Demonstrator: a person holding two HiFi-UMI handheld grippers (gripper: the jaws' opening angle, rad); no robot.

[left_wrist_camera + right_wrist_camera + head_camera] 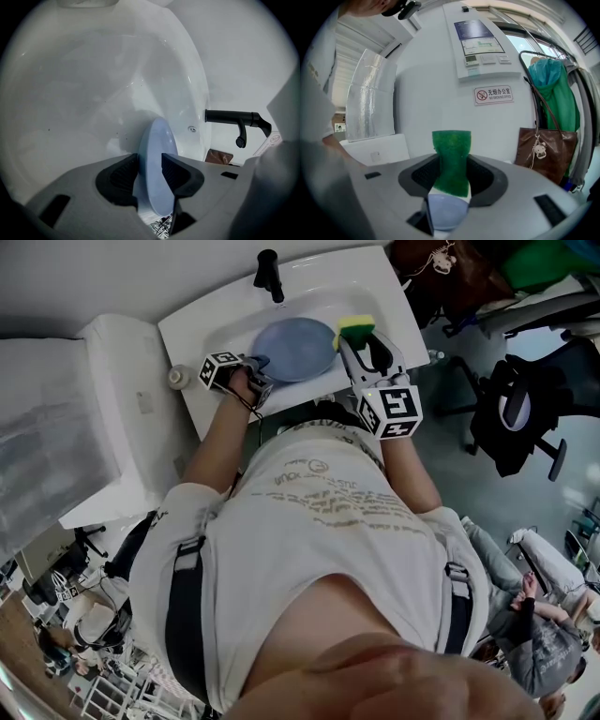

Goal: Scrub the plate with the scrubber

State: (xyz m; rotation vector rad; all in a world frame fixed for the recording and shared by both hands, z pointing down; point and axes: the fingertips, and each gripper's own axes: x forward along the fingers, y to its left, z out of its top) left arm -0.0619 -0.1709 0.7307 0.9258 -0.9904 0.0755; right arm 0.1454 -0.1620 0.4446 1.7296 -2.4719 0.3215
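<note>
A pale blue plate (295,348) stands tilted in the white sink (192,329). My left gripper (255,367) is at its left rim. In the left gripper view the plate (157,154) is edge-on between the two dark pads (123,176) of my left gripper (150,171), which stand apart and do not seem to press on it. My right gripper (361,341) is held over the plate's right edge, shut on a yellow and green scrubber (354,329). In the right gripper view the scrubber's green side (451,159) sticks up from my right gripper (451,174).
A black faucet (270,273) (234,119) stands at the sink's back edge. A small bottle (178,378) sits on the counter at the left. A black office chair (525,418) is at the right. A brown bag (546,150) and a green coat (555,93) hang on the wall.
</note>
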